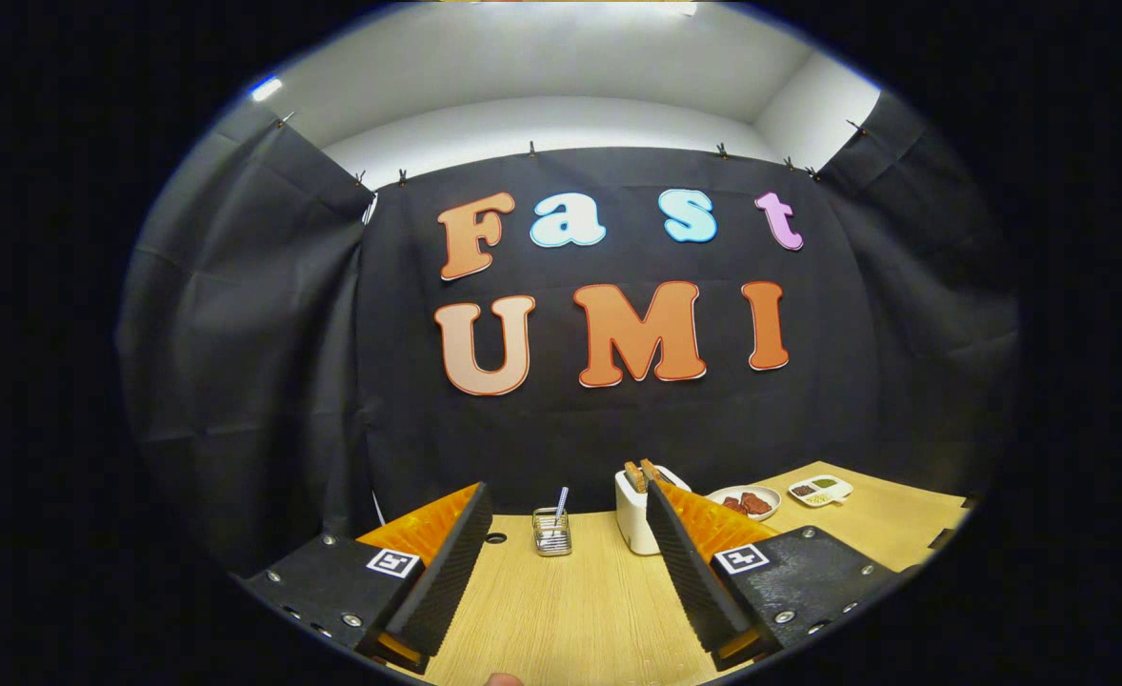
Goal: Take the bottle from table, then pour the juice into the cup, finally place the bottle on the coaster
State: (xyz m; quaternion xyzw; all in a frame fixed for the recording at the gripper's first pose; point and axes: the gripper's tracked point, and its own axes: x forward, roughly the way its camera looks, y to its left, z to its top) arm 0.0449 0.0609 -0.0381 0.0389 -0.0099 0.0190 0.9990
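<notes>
The wooden table (571, 610) stretches ahead of the gripper (569, 548), whose fingers stand wide apart with nothing held between them. No bottle, cup or coaster can be made out here, so where the bottle stands cannot be told, and the scene fits either a stage ahead of the grasp or one after the bottle is set down. Beyond the fingers a white toaster (634, 514) holds two bread slices, a white plate (745, 502) carries reddish-brown pieces, a divided dish (820, 491) holds dark and green bits, and a small wire basket (552, 532) holds a striped straw.
</notes>
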